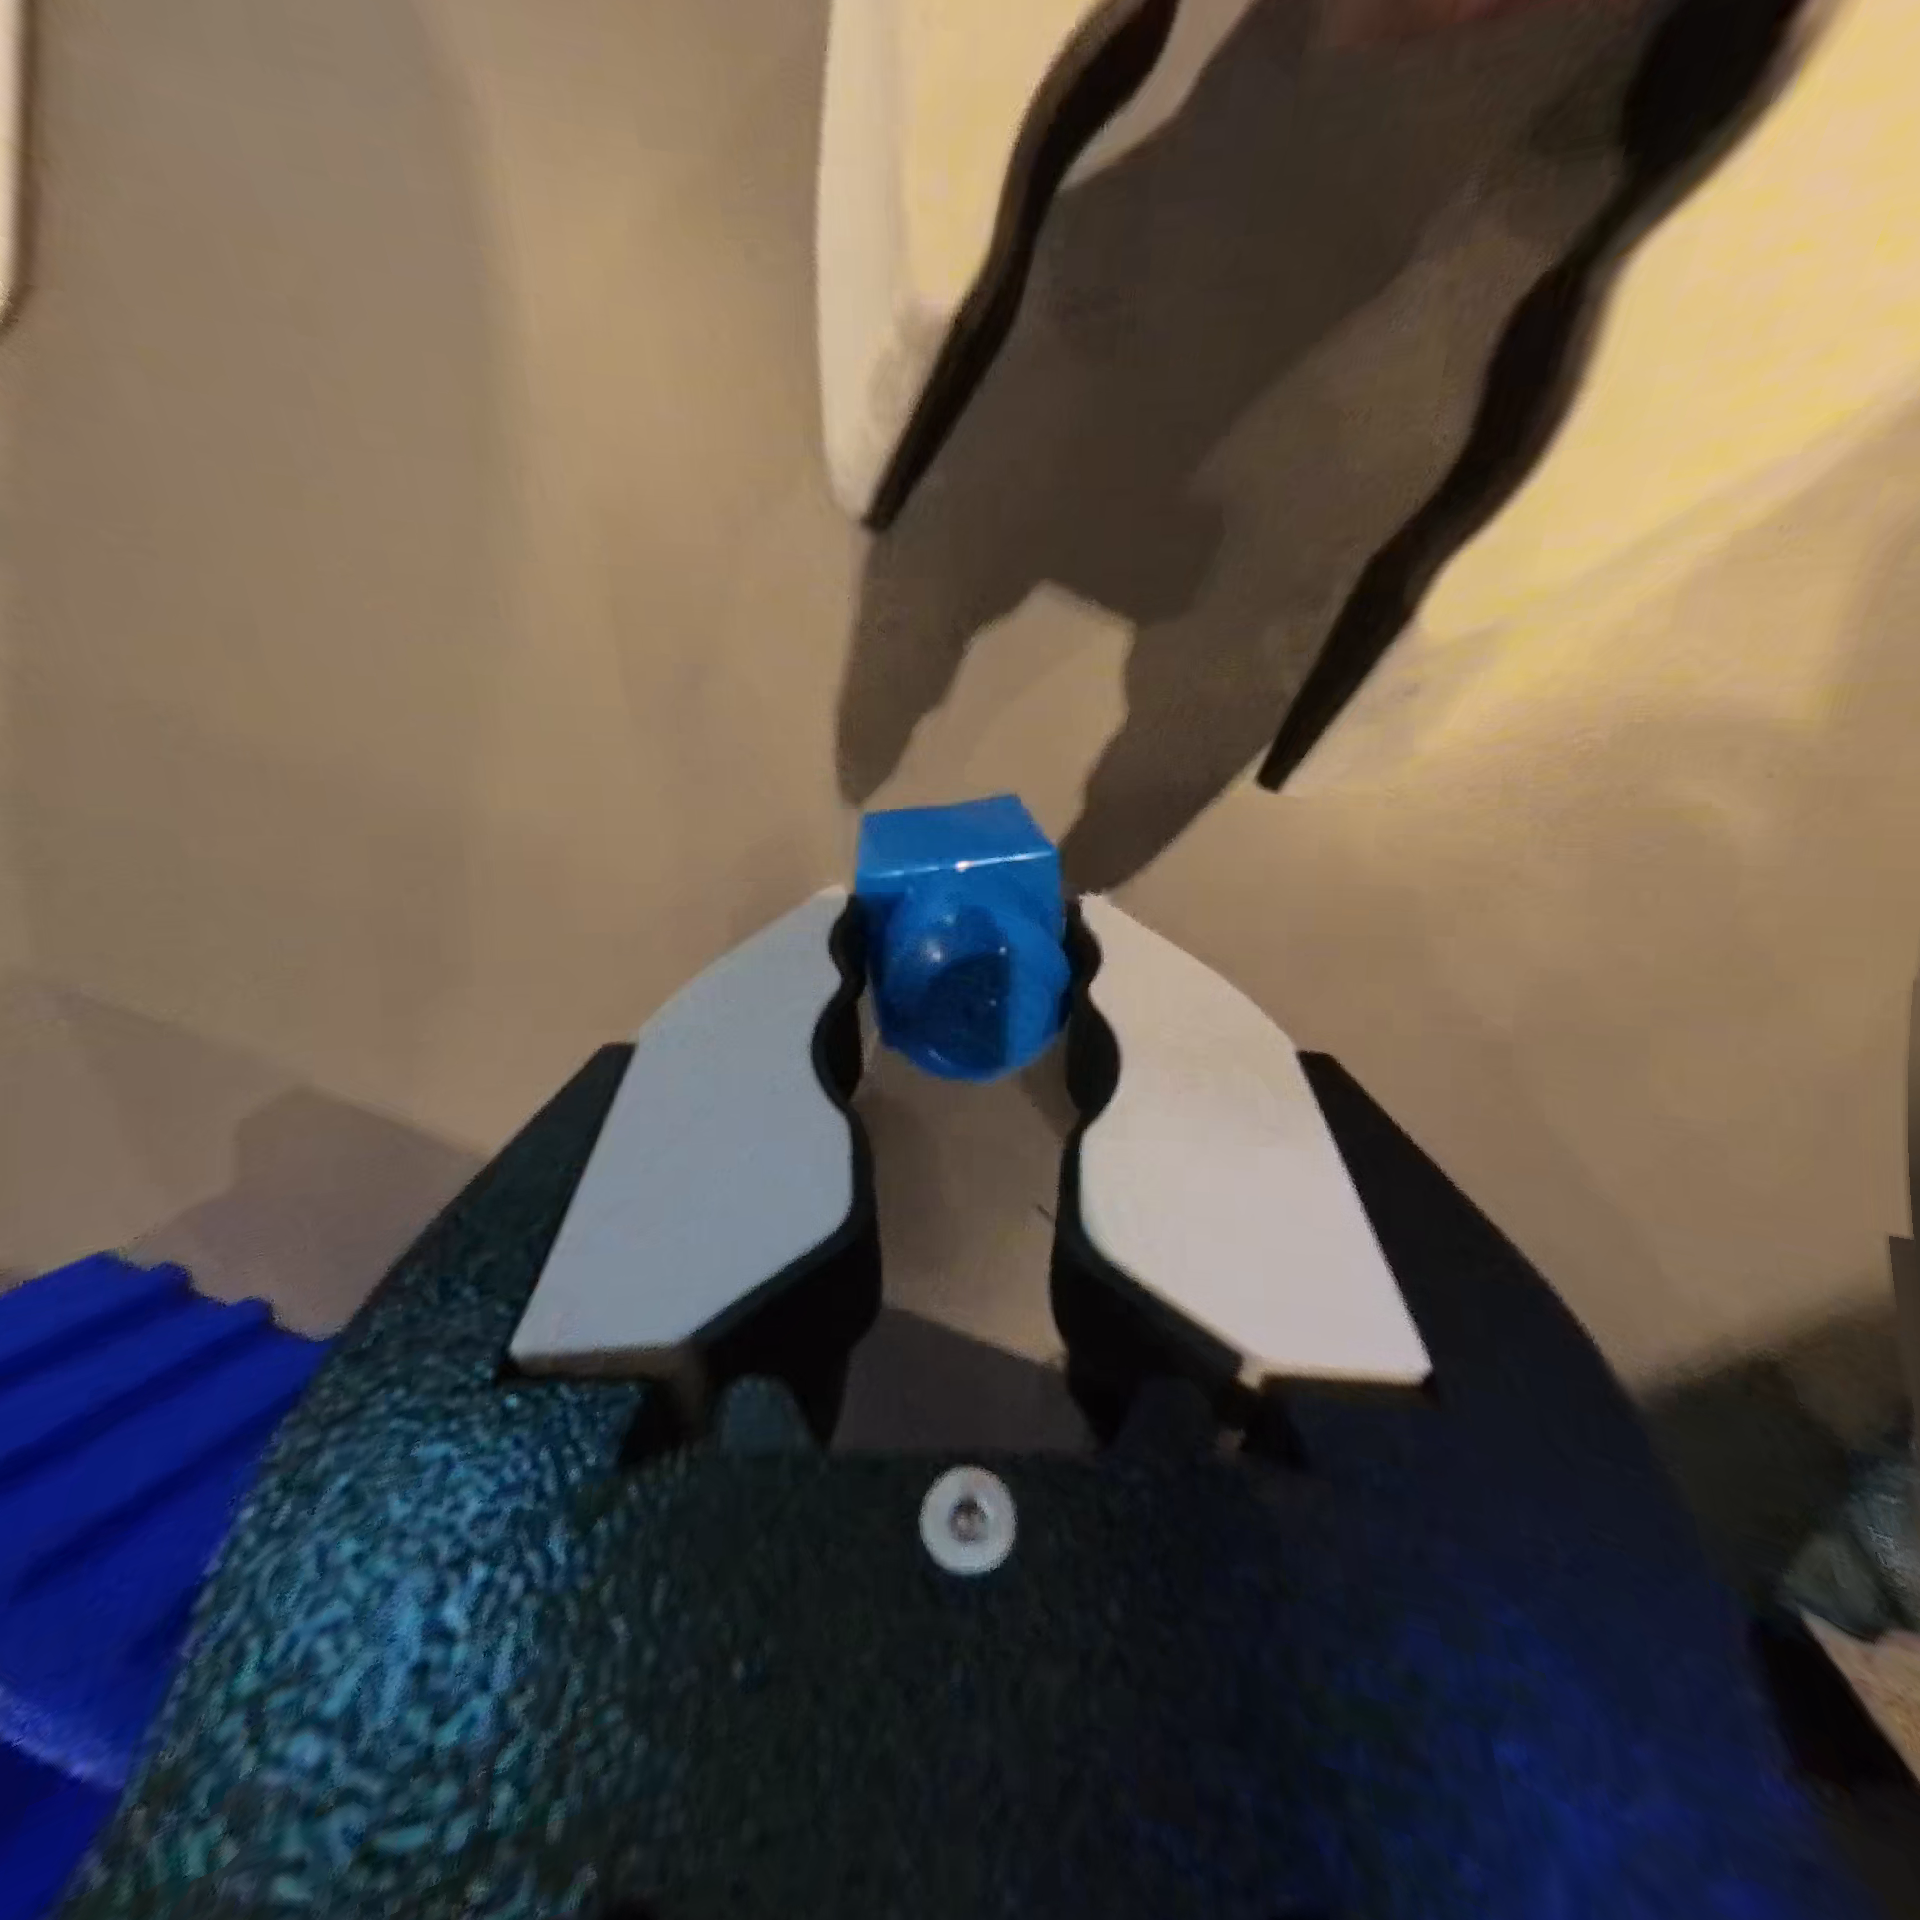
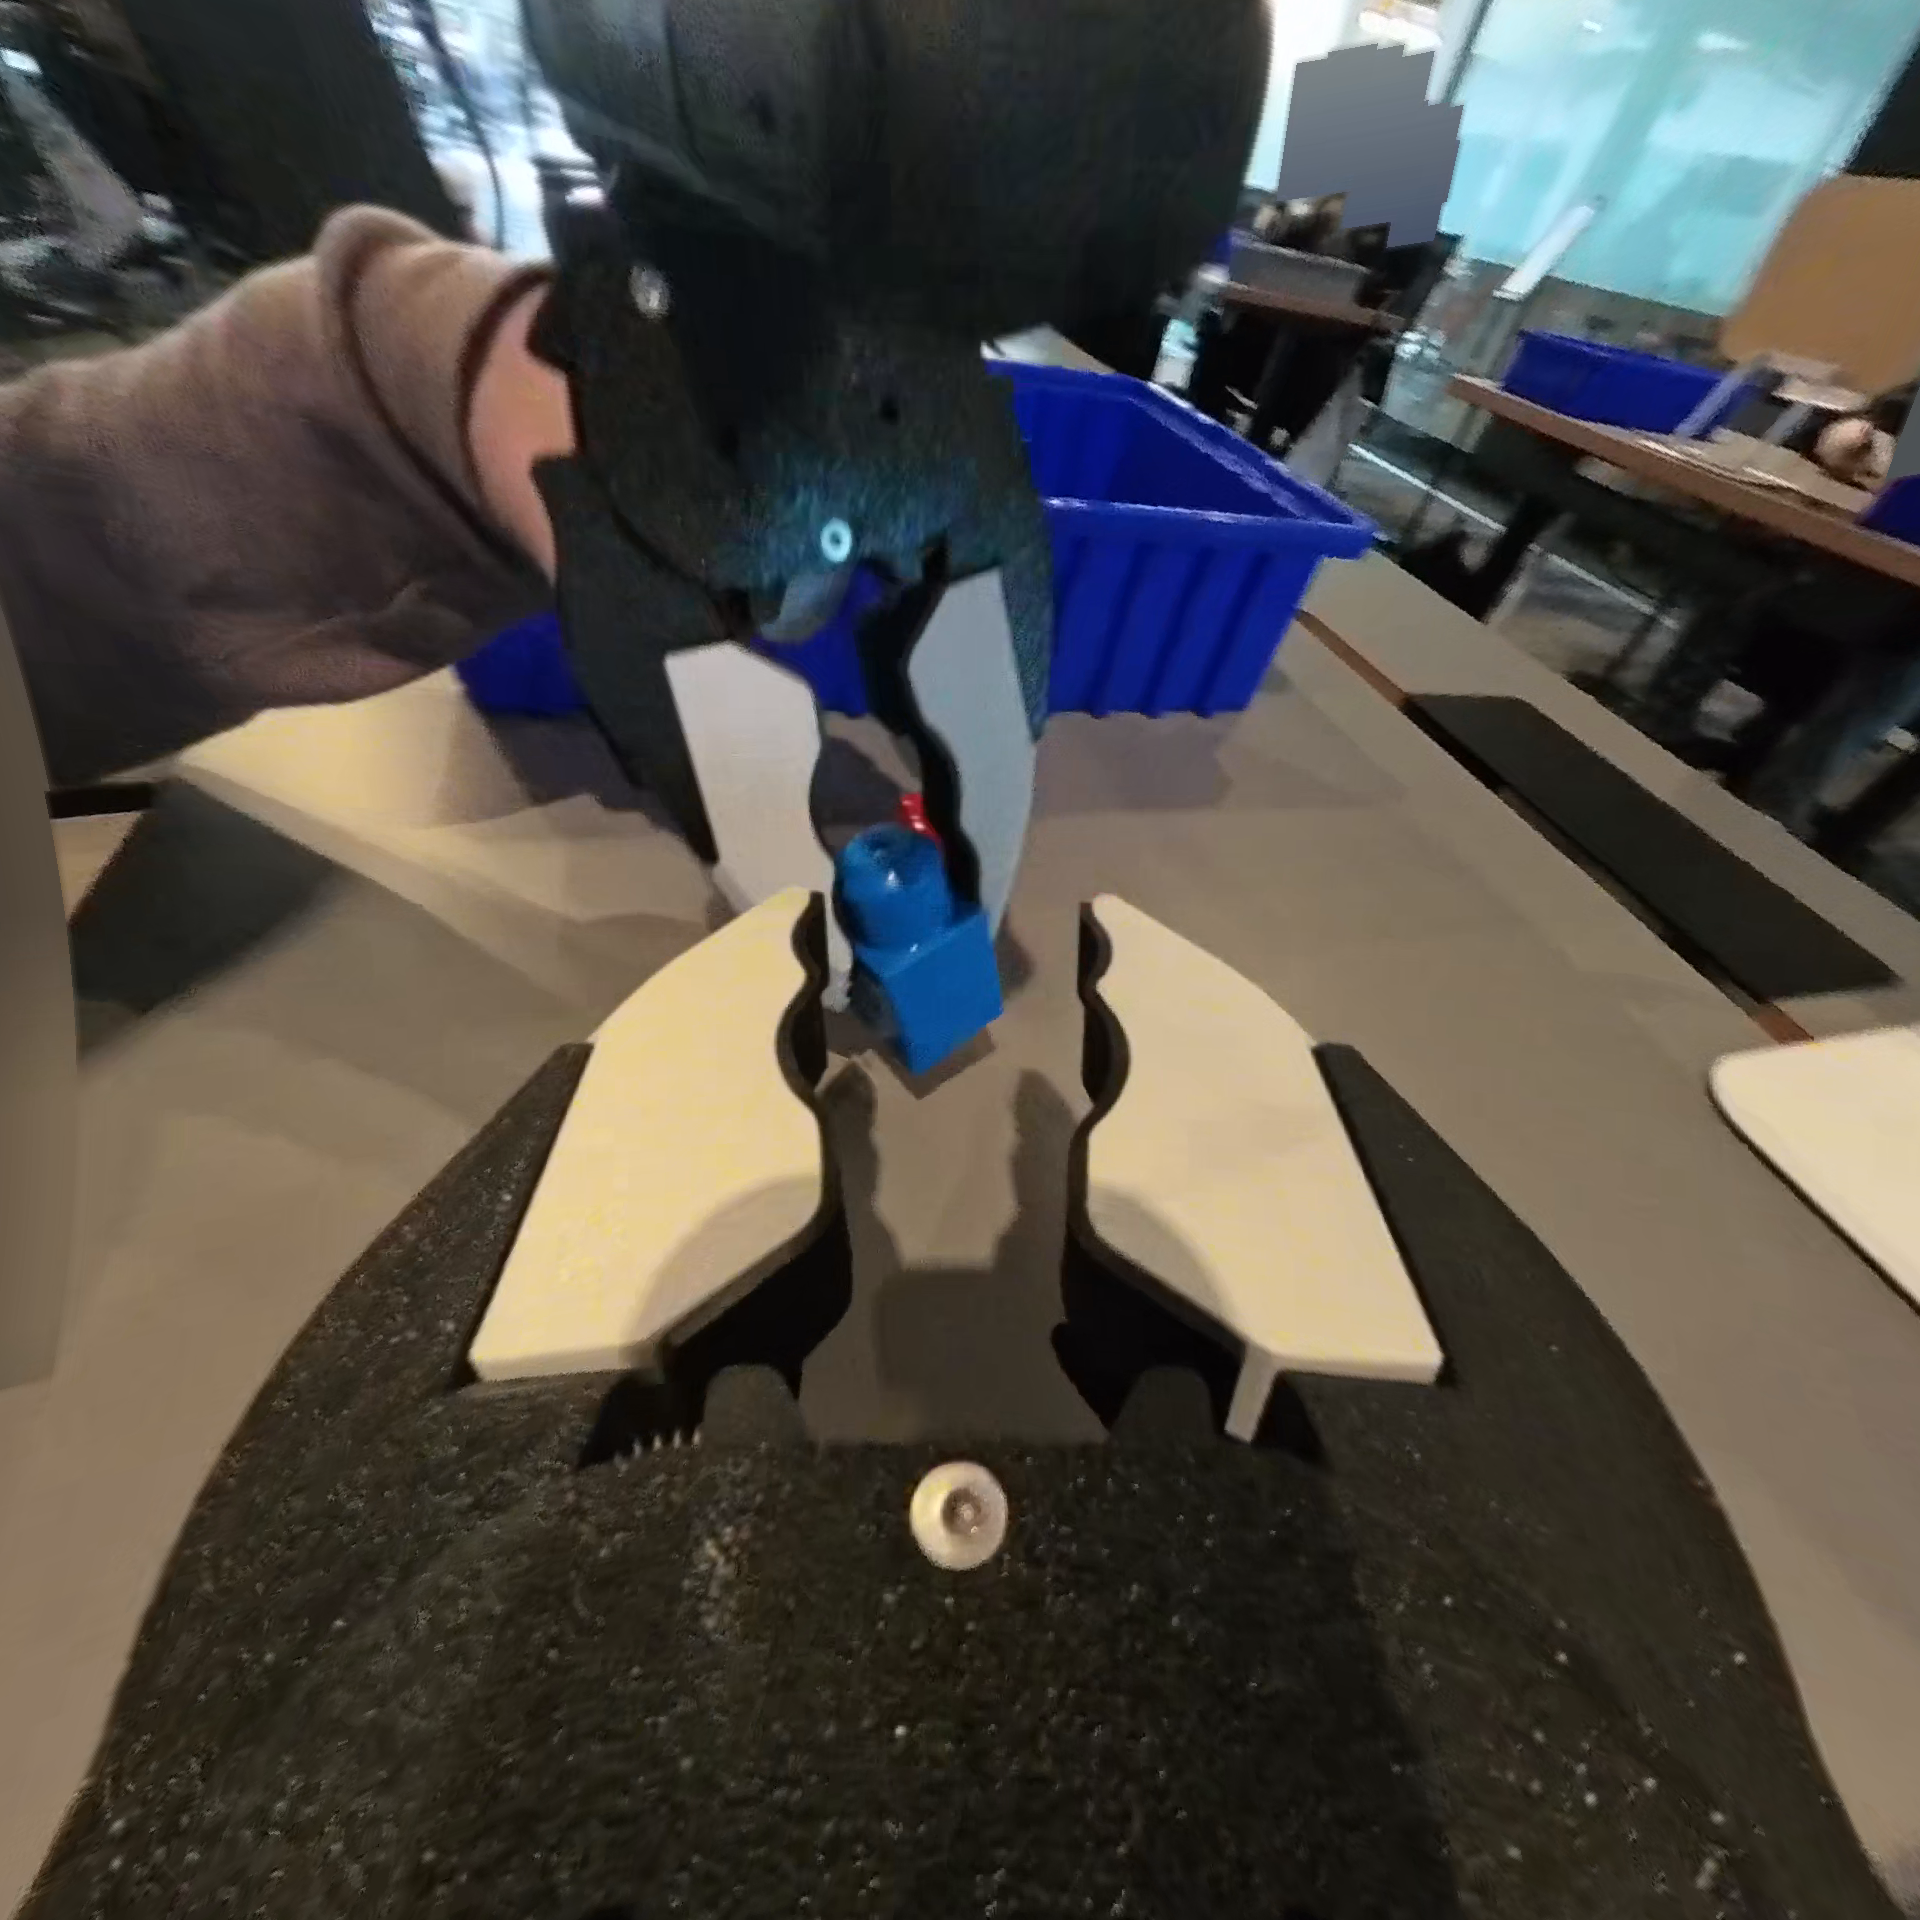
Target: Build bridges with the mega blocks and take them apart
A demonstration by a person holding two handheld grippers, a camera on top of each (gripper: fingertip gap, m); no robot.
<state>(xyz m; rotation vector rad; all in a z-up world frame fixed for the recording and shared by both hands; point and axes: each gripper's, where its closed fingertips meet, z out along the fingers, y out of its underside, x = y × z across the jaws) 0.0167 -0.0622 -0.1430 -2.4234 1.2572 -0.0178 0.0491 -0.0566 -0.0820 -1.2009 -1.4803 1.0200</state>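
Left gripper (image 1: 961, 961) pinches a small blue block (image 1: 958, 914) above a grey surface (image 2: 1455, 935) while the right gripper (image 2: 945, 966) waits, parted and empty.

The block is glossy moulded plastic: a squared cube body with one rounded, hollow-topped stud. In the left wrist view the stud points back toward the camera; the fingers (image 1: 727, 1132), smooth pale plates edged with wavy black rubber, close on it near their tips. The gripper body is black with a rough, speckled grain and a round metal screw. In the right wrist view the block (image 2: 920, 961) sits tilted between the left gripper's tips (image 2: 904, 914), low over the matte surface, with a red piece (image 2: 916, 810) just behind it, too hidden to identify. A ribbed blue plastic bin (image 2: 1153, 582) stands farther back, and a person's soft mauve sleeve (image 2: 239, 499) reaches in from the side.
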